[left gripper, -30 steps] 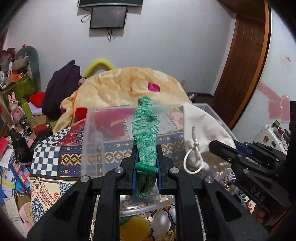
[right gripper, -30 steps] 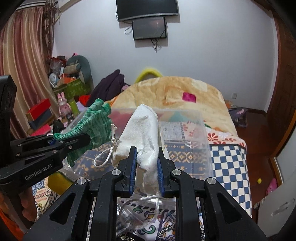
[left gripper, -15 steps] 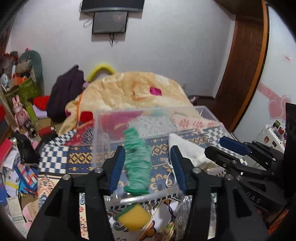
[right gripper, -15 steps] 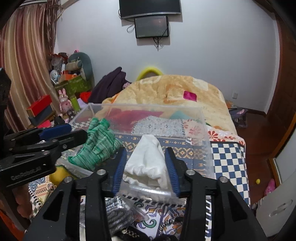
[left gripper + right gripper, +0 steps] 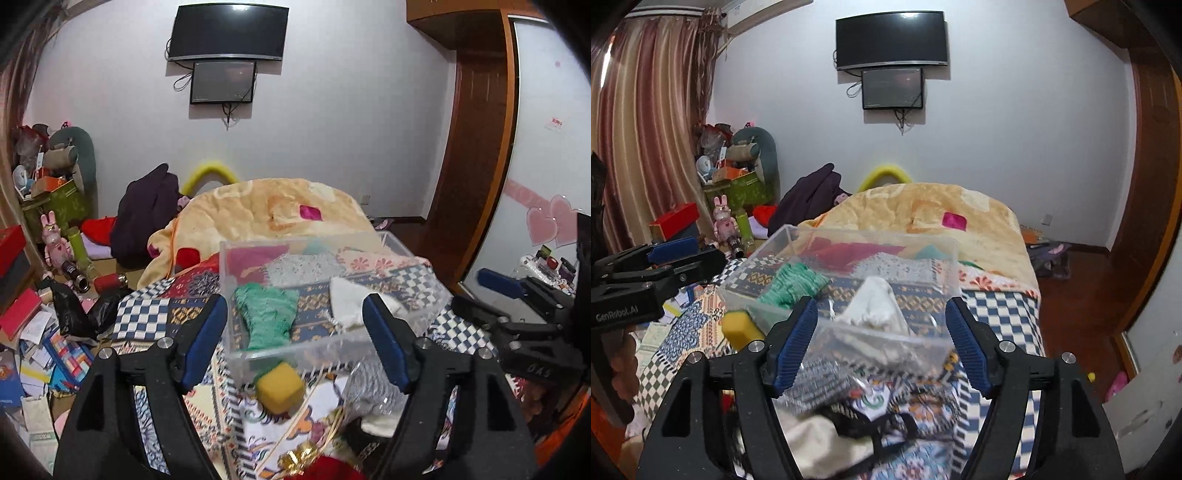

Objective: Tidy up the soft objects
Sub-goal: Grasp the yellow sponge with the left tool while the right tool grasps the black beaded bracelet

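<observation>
Clear plastic walls of a storage bin [image 5: 417, 295] frame two soft items on a cluttered bed: a green knit sock [image 5: 267, 314] lies inside, just ahead of the left gripper [image 5: 295, 339], and a white drawstring pouch [image 5: 875, 306] lies inside ahead of the right gripper [image 5: 881, 343]. Both sets of fingers stand wide apart and hold nothing. A yellow sponge cube [image 5: 280, 387] sits outside the bin, below and between the left fingers, against the near wall. Risks look modest but real: the light bin rests on uneven bedding and may tip or slide if a finger catches its rim. A crinkled clear bag [image 5: 871, 350] between the right fingers may snag and drag loose items off the bed's patterned blanket [image 5: 997, 317].
</observation>
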Demonstrator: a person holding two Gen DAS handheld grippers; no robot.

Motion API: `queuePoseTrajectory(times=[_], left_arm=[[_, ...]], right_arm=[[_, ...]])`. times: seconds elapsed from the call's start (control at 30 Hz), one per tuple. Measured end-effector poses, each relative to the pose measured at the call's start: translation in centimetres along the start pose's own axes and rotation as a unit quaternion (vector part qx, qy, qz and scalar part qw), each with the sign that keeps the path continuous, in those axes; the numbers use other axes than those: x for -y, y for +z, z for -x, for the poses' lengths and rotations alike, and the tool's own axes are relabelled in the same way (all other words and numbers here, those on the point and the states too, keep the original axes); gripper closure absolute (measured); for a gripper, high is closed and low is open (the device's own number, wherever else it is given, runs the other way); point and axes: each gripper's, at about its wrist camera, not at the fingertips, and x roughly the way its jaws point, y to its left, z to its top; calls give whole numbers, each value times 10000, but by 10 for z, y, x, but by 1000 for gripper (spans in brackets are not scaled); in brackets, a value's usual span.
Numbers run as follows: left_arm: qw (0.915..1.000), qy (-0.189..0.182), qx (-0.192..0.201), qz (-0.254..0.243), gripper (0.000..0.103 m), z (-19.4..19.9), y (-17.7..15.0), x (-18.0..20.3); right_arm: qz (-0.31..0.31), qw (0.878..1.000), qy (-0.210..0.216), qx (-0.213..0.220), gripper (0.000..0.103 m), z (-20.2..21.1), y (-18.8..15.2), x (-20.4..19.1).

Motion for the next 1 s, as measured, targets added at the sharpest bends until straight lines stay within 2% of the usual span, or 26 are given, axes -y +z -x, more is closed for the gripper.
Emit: queuePoseTrajectory(times=[0.07, 0.23, 0.43, 0.6, 0.67, 0.73, 0.93, 1.0], left_arm=[[9999, 89, -67, -19, 27, -1, -8, -1], [9992, 202, -354, 11, 28, -12, -31, -2], [9974, 360, -598, 170, 28, -25, -57, -4], [9965, 368, -695, 294, 28, -34, -65, -7], [9965, 363, -694, 292, 29, -36, -65, -6], [9965, 355, -688, 311, 32, -38, -65, -5], [9955, 256, -818, 397, 53, -47, -67, -4], [9960, 217, -815, 306, 59, -48, -68, -2]], right_arm=[[-78, 9999, -86, -44, 28, 2, -7, 5], [-351, 9988, -128, -314, 28, -2, -27, 20], [-400, 9968, -320, -620, 28, -7, -49, 28], [-577, 9941, -359, -847, 28, -21, -57, 41], [-633, 9937, -243, -888, 28, -26, -56, 41], [-671, 9933, -178, -927, 28, -36, -53, 40], [-518, 9912, -300, -1182, 28, -61, -53, 31], [-566, 9893, -309, -1306, 43, -66, -58, 34]])
